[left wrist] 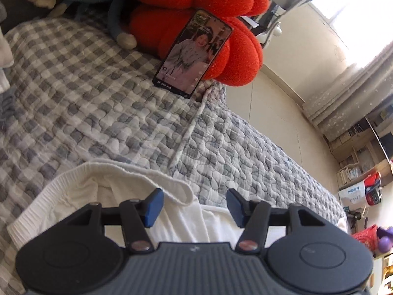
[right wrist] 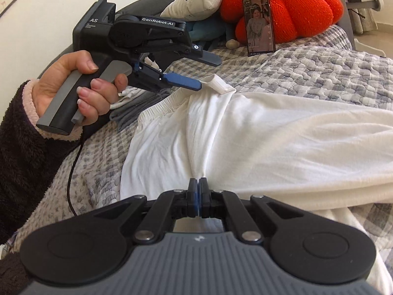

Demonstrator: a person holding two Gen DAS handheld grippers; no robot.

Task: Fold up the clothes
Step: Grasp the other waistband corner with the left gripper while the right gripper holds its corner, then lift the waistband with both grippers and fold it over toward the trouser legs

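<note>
A pair of white trousers (right wrist: 245, 132) lies spread across a bed covered by a grey-and-white checked quilt (left wrist: 86, 93), the elastic waistband toward the person's left and the legs running off to the right. The right claw (right wrist: 197, 191) is clenched tight on a pinch of the white cloth near the middle of the garment, and folds in the fabric radiate from that pinch. The left claw (right wrist: 208, 73), held in a hand (right wrist: 81, 88) that comes out of a dark fleecy sleeve (right wrist: 22, 147), hangs just above the waistband with its jaws released and apart. In the right wrist view a turned-up corner of the waistband stands at the tip of the lower blue finger (right wrist: 181, 80); whether it touches cannot be told. In the left wrist view, cloth lies below the gap between the two blue pads (left wrist: 153, 206), with nothing gripped. At the head of the bed, a phone (left wrist: 194, 54) with a lit screen leans upright against a red cushion (left wrist: 221, 12), well apart from the trousers.
</note>
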